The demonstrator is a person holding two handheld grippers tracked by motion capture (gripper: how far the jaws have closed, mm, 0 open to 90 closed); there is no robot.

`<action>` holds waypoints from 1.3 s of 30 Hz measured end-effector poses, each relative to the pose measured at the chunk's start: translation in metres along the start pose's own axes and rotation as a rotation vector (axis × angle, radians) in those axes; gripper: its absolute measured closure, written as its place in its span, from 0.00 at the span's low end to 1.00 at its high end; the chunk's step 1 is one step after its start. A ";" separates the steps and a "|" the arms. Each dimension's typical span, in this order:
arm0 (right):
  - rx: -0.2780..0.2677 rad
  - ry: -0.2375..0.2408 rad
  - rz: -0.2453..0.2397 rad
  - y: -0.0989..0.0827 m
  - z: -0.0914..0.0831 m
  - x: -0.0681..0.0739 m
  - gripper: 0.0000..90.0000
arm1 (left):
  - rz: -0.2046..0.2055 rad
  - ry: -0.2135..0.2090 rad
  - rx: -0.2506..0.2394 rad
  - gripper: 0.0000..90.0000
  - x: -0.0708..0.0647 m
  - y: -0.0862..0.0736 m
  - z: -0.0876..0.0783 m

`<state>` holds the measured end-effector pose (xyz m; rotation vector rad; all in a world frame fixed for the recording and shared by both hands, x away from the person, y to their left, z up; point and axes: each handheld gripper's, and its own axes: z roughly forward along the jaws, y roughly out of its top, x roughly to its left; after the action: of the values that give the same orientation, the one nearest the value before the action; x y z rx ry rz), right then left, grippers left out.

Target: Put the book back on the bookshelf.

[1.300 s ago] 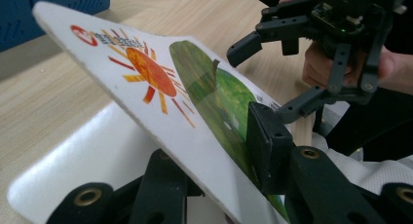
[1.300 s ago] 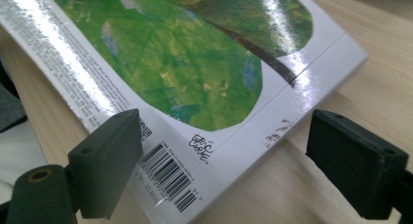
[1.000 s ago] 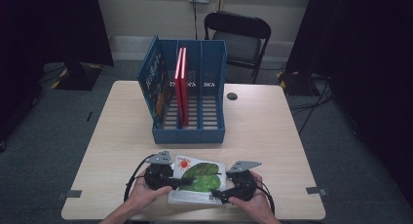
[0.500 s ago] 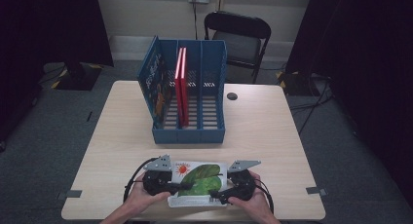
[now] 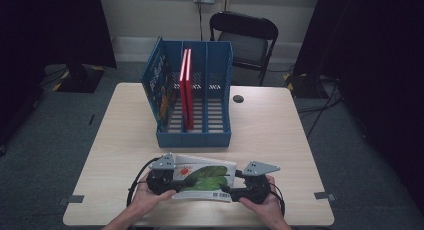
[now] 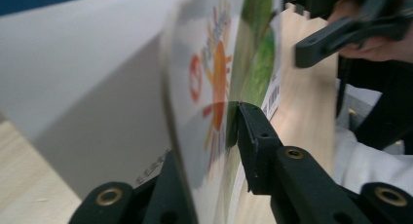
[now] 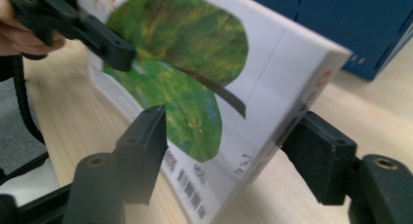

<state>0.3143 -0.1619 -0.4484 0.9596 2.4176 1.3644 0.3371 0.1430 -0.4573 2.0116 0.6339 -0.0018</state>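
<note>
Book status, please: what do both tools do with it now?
Left tool shut on book. Right tool has just been closing around book's other end; contact unclear. Rack ahead, two slots free, path clear.

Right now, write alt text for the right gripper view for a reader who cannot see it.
A white picture book with a green leaf on its cover tilts up off the wooden table between the right gripper's black jaws, which have just been closing. The left gripper holds its far end; a blue file rack stands behind.

Lab-like recording room, black curtains, grey carpet, folding chair
</note>
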 end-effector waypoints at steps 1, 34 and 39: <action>-0.006 -0.005 -0.013 0.002 -0.002 0.001 0.39 | 0.001 0.005 0.000 0.86 0.000 0.000 0.000; 0.071 0.103 -0.144 0.023 0.022 0.013 0.69 | -0.024 0.109 -0.018 0.49 0.012 -0.006 -0.012; 0.060 0.115 -0.157 0.022 0.024 0.016 0.74 | -0.035 0.137 -0.018 0.43 0.013 -0.007 -0.012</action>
<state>0.3230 -0.1278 -0.4411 0.7050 2.5703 1.3330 0.3421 0.1612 -0.4597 1.9948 0.7535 0.1209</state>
